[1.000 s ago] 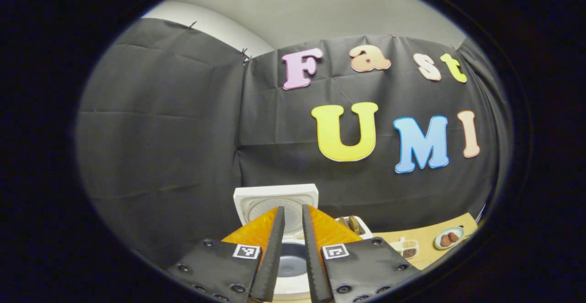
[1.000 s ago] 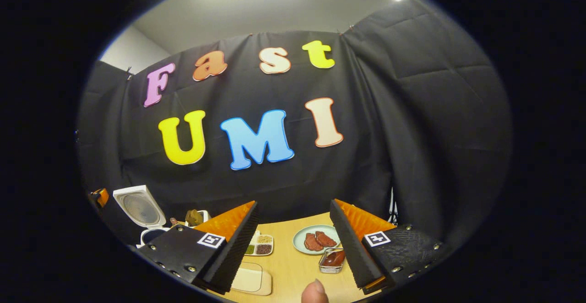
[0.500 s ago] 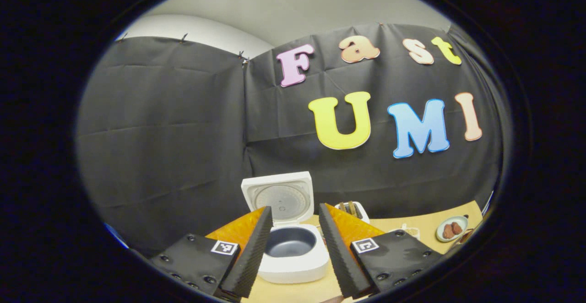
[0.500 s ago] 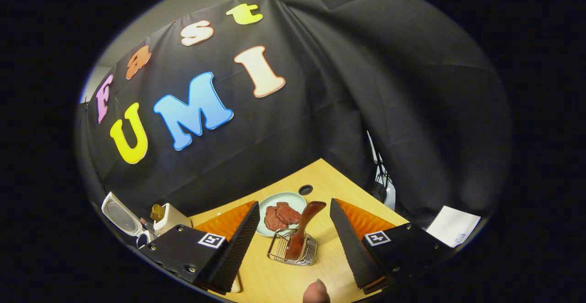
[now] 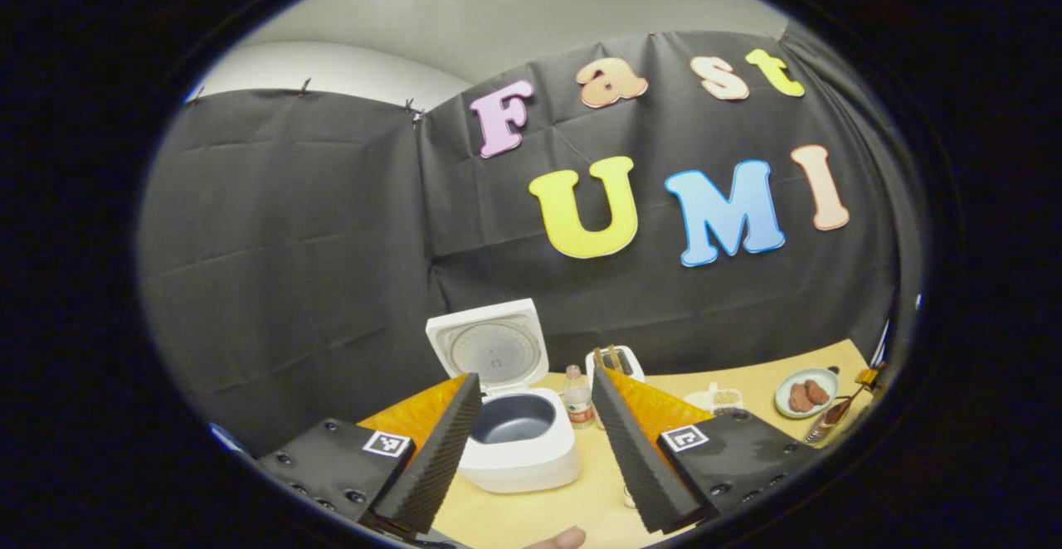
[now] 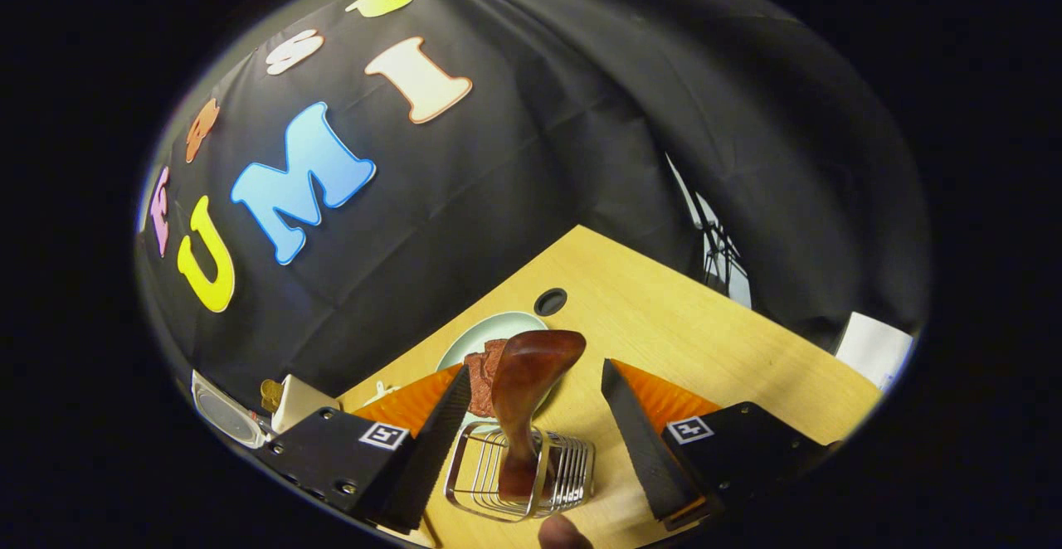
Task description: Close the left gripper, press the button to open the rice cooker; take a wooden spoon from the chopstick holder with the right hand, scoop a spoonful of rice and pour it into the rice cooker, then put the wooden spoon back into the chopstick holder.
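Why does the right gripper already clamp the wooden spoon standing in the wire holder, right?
Not clamped. In the right gripper view the right gripper is open, its fingers on either side of the spoon without touching it. The spoon does stand in the wire holder.

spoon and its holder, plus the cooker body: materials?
Spoon: looks like dark reddish wood, polished, with a soft sheen on the bowl. Holder: bent metal wire, bright and chrome-like, open gaps between rods. Rice cooker: smooth white shell, probably plastic; its inner pot looks like dark coated metal, though that is a guess.
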Demonstrator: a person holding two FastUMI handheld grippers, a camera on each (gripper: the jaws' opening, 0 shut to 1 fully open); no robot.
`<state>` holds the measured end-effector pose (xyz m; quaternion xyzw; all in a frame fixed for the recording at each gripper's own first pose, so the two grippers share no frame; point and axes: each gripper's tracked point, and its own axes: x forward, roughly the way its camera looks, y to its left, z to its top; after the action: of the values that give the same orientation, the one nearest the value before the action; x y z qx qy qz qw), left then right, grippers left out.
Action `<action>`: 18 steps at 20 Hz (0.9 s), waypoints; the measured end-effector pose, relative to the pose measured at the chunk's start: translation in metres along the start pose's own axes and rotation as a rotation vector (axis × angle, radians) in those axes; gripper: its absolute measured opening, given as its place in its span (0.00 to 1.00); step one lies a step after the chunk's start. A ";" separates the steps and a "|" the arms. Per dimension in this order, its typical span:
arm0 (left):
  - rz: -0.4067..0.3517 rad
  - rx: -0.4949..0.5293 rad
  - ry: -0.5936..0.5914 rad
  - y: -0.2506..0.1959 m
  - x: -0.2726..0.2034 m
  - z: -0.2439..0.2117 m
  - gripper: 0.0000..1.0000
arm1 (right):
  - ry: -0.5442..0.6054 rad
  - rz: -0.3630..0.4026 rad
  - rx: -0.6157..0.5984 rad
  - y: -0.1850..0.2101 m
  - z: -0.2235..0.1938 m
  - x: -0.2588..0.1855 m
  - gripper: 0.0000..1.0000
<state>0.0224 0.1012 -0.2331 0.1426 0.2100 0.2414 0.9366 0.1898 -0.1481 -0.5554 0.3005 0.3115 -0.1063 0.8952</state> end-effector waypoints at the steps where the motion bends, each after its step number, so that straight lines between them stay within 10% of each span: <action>1: 0.003 0.001 0.005 0.000 -0.003 -0.001 0.90 | 0.016 0.001 0.013 0.001 -0.002 -0.001 0.94; 3: -0.003 -0.002 0.015 -0.003 -0.010 -0.004 0.95 | 0.006 -0.013 0.022 0.000 0.002 0.000 0.86; 6: 0.015 -0.003 0.015 0.008 -0.016 -0.006 0.90 | -0.002 -0.056 0.014 -0.002 0.007 -0.003 0.39; 18: 0.048 -0.043 0.004 0.038 -0.033 -0.008 0.94 | 0.087 0.105 -0.160 0.081 0.028 -0.053 0.21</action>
<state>-0.0225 0.1174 -0.2152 0.1270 0.2032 0.2687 0.9329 0.1931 -0.1005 -0.4665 0.2481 0.3413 -0.0208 0.9064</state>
